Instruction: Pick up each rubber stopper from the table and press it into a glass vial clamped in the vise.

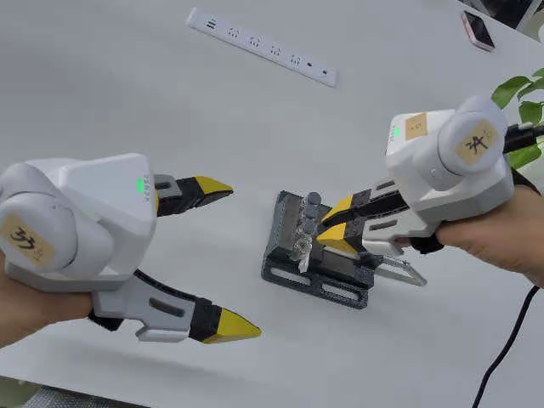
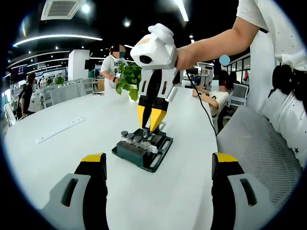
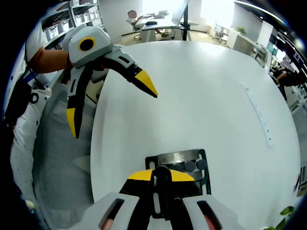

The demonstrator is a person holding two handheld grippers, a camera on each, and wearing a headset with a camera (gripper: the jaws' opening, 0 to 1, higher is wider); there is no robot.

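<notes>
Nearest to me in the head view, at 8 o'clock, is the left tool (image 1: 223,255). It is held in a hand, and its two yellow-tipped jaws are spread wide with nothing between them, above the white desk (image 1: 127,110).

At 3 o'clock is the right tool (image 1: 333,228), also hand-held and angled down toward the middle. Its jaws are drawn close together, with their tips right at the top of the vise (image 1: 327,279). That dark vise sits on the desk just off centre, toward 4 o'clock. It clamps a short row of upright glass vials (image 1: 309,223), and at least two of them carry grey stoppers on top.

In the right gripper view the right tool's jaws pinch a small dark round piece that I take for a rubber stopper (image 3: 160,170), directly over the vise. I cannot tell whether it touches a vial.

In the left gripper view the right tool points almost straight down onto the vial row. The left tool's own jaws stand well apart on either side of the vise, short of it.

Farther off on the desk:
- A white power strip (image 1: 262,47) lies at 12 o'clock.
- A phone (image 1: 478,30) lies at 1 o'clock near the desk's edge.
- Green plant (image 1: 518,89) leaves show at 2 o'clock.
- A black cable (image 1: 510,340) trails at 5 o'clock below the right hand.
</notes>
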